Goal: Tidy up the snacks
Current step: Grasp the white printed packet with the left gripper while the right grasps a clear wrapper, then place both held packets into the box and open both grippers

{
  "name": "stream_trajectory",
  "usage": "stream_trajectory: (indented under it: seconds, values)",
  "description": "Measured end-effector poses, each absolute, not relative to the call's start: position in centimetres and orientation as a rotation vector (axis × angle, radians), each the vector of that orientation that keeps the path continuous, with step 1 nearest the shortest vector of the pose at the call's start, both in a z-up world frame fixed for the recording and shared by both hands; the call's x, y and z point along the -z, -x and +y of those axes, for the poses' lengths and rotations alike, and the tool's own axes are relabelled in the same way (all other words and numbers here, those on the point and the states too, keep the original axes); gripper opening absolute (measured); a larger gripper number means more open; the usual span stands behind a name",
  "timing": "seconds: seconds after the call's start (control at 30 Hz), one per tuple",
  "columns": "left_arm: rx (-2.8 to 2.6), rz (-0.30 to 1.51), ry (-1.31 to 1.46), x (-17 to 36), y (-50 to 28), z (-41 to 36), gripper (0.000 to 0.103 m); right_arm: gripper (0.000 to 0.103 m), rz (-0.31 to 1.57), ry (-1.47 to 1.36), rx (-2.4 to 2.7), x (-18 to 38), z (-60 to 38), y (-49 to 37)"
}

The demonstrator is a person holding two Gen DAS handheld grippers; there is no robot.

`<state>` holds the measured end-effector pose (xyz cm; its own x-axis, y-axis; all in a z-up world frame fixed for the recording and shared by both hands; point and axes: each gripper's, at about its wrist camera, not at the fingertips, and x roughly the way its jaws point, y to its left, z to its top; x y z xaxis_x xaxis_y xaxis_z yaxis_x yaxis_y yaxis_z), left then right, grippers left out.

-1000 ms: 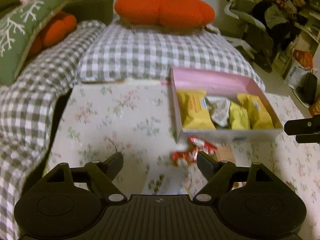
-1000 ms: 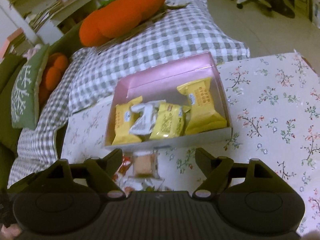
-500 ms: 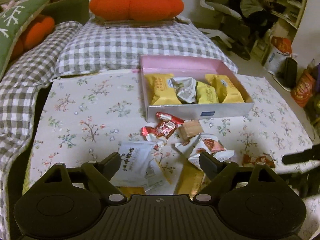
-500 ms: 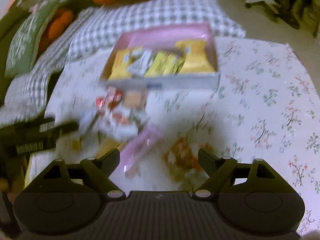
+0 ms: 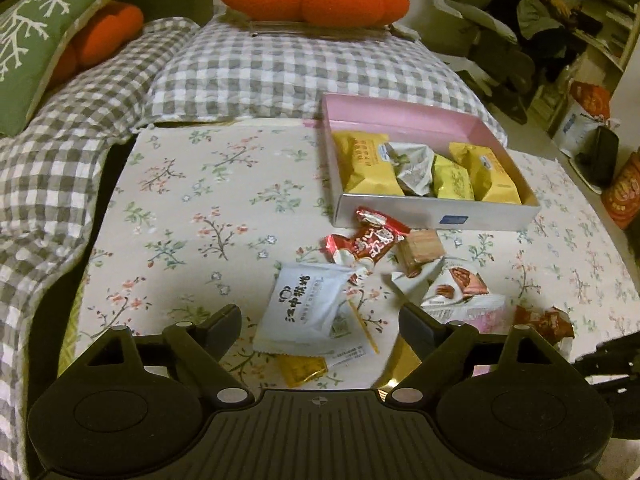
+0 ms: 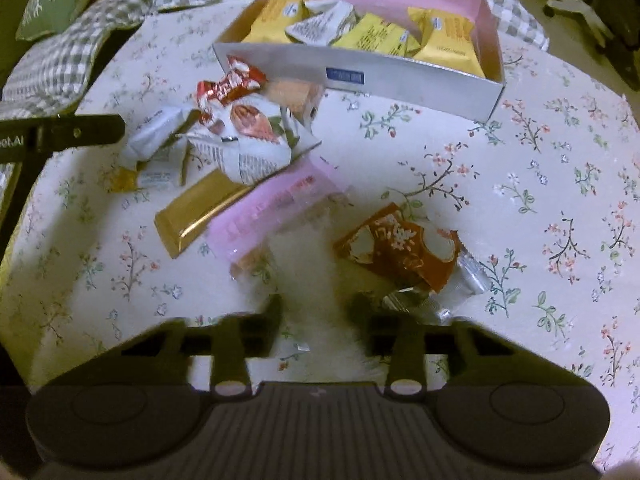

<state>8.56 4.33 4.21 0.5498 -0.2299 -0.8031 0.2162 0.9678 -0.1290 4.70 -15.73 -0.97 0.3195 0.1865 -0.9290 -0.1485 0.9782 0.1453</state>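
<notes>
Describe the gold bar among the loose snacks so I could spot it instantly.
Find the pink-lined box on the floral cloth; a pile of loose snacks lies in front of it. The gold bar pokes out beneath the pink packet: long, flat, shiny, with no print.

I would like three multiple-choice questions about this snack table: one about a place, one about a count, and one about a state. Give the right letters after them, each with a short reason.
1. Where does the red-wrapped candy lie?
A. inside the box
B. on the tablecloth, just in front of the box's near wall
C. held in a gripper

2. How many yellow packets are in the box?
A. three
B. one
C. six

3. How is the left gripper?
A. shut on a snack
B. shut, with nothing in it
C. open, holding nothing

Answers:
1. B, the candy rests on the cloth outside the silver wall.
2. A, three yellow packets stand in a row with one silvery packet among them.
3. C, its fingers stand wide apart above the cloth and press on nothing.
</notes>
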Motion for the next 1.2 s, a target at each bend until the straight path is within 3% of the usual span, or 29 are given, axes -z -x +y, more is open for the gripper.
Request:
stream_trajectory:
  seconds: [0.53, 0.83, 0.93, 0.97, 1.03, 1.07, 1.2]
  values:
    - [0.259, 0.976, 0.002, -3.3, -9.5, 4.0, 0.088, 0.016, 1.068, -0.239, -0.228, -2.9, -19.0, -4.8]
    - [0.197, 1.064, -0.074, 0.6, -12.2, 2.9, 0.087, 0.016, 0.996, -0.294, -0.198, -4.1, -20.1, -5.0]
    - [0.188, 1.076, -0.089, 1.5, -12.7, 2.9, 0.08, 0.016, 0.98, -0.308, -0.198, -4.3, -20.5, -5.1]
    - [0.19, 1.075, -0.079, 1.6, -12.7, 3.1, 0.065, 0.016, 0.977, -0.314, -0.194, -4.4, -20.7, -5.1]
    - [0.189, 1.066, -0.065, 1.3, -12.7, 3.3, 0.056, 0.016, 0.972, -0.322, -0.185, -4.5, -20.9, -5.1]
    - [0.194, 1.063, -0.058, 1.2, -12.7, 3.3, 0.046, 0.016, 0.969, -0.326, -0.181, -4.5, -21.1, -5.1]
    - [0.195, 1.068, -0.021, 1.0, -12.6, 3.6, 0.045, 0.016, 0.956, -0.349, -0.167, -4.8, -21.7, -5.2]
